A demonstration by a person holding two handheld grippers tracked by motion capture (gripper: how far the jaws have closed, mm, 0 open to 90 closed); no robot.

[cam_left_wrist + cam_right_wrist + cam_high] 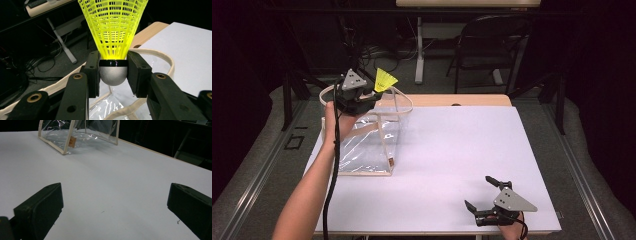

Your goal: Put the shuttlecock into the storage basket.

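I have the yellow shuttlecock [113, 30] clamped by its rounded grey cork [113, 75], one jaw pad on each side of it, in my left gripper [113, 72]. Gripping the hard cork rather than the mesh skirt makes sense to me: the skirt would crush or spring out, while the cork gives the pads something firm to bite. The skirt flares up and away ahead of the jaws, cork end towards the gripper body, so the heavy end is under control.

Directly beneath the jaws I see the clear plastic bag [367, 140] with its cream trim and looping handles [160, 56]. In the high view the left gripper [362, 102] hangs above the bag's open top at its far edge, held clear of the rim rather than inside it. I judge this is the carry-over position: high enough that the handles cannot snag the jaws, and lined up so a release or a lowering would send the shuttlecock into the bag.

My right gripper [492, 207] sits well off to the other side, low over the white table [462, 150] near its front edge, jaws spread wide with nothing between them. From its own camera the bag [80, 135] lies far ahead across bare tabletop. I read it as parked out of the way.
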